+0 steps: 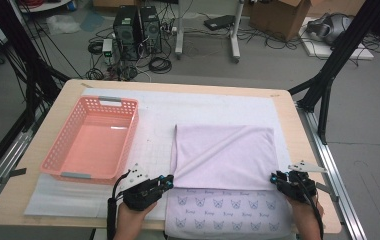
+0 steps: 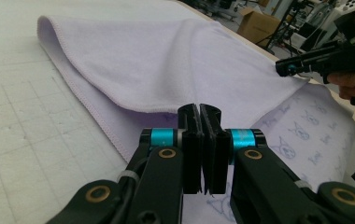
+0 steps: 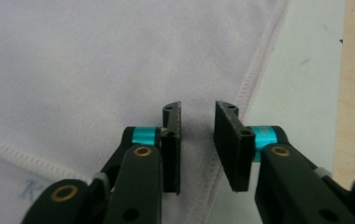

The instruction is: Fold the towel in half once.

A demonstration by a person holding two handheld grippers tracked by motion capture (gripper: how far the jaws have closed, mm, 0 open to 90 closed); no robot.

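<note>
High view: pink basket is seen at table left. Left gripper, fingers clenched with nothing between, is held at the lilac towel fold's near left corner; right gripper, fingers released, at its near right corner.

Matt, soft lilac cloth towel
</note>
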